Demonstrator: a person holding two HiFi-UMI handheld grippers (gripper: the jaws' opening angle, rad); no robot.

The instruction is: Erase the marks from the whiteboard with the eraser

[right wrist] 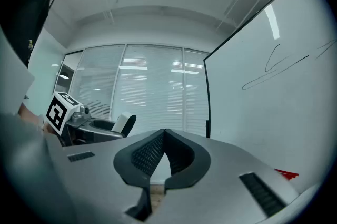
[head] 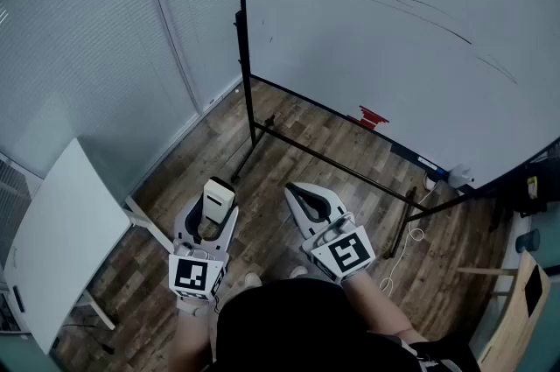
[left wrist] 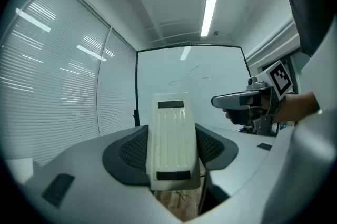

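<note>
- Wood-plank floor (head: 297, 143) runs under a standing whiteboard (head: 367, 73). Window blinds (head: 79, 29) are on the left, and a white table (head: 61, 230) sits low at the left edge.
- Thin pen marks (head: 411, 3) cross the board's upper part.
- I have the left gripper (left wrist: 172, 157) clamped on the eraser (left wrist: 171, 128). Its fingers (left wrist: 129, 152) press both long sides, and the eraser juts past their tips, well apart from the board.
- On my right gripper (right wrist: 164, 134) the fingers (right wrist: 145, 157) are closed tip to tip on nothing.
- Both grippers sit side by side, low over the floor.
</note>
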